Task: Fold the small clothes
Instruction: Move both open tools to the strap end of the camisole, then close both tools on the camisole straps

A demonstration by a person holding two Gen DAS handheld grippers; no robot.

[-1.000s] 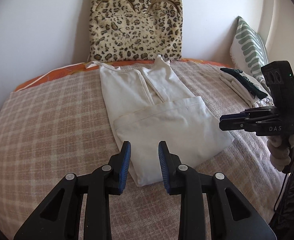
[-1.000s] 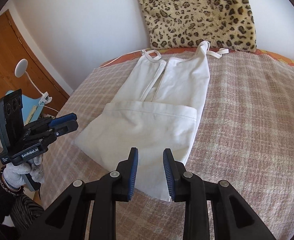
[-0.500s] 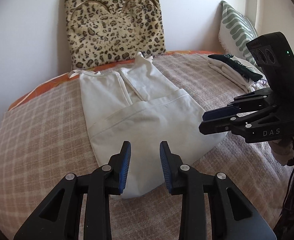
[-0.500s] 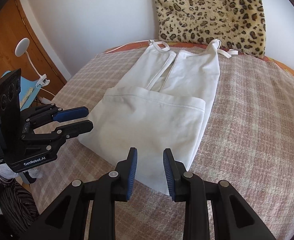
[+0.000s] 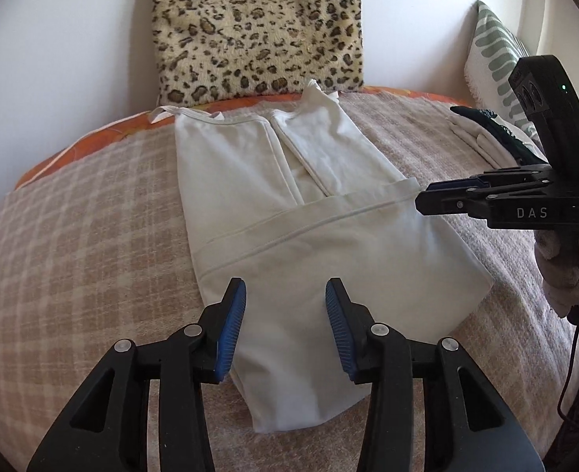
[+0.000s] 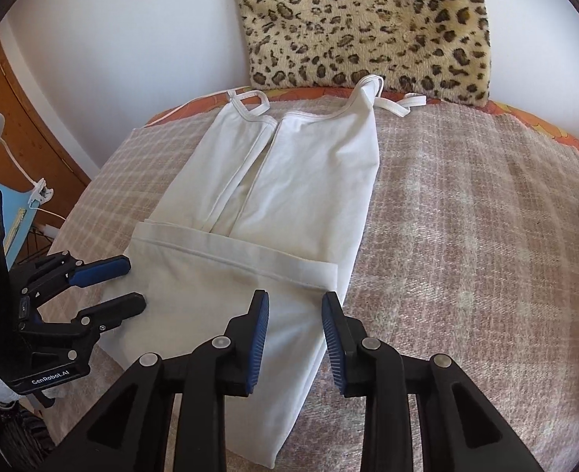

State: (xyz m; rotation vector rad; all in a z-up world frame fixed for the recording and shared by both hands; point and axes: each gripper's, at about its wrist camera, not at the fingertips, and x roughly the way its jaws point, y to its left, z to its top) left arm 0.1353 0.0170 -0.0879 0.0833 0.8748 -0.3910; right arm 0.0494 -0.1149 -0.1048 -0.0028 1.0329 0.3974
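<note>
White camisole lies half-folded on the bed (hem up), both grippers open, empty, poised for another fold

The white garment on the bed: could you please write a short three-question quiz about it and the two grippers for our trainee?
1. True or false: the white garment has its bottom part folded up over its middle.
2. Which does the left gripper grip? A) the garment B) nothing C) the leopard-print cushion
3. Fill in: the garment's straps lie at the end nearest the ____.

Key
1. True: a hem band runs across it.
2. B: its jaws stand open above the cloth, as do those of the right gripper.
3. Leopard-print cushion.
</note>
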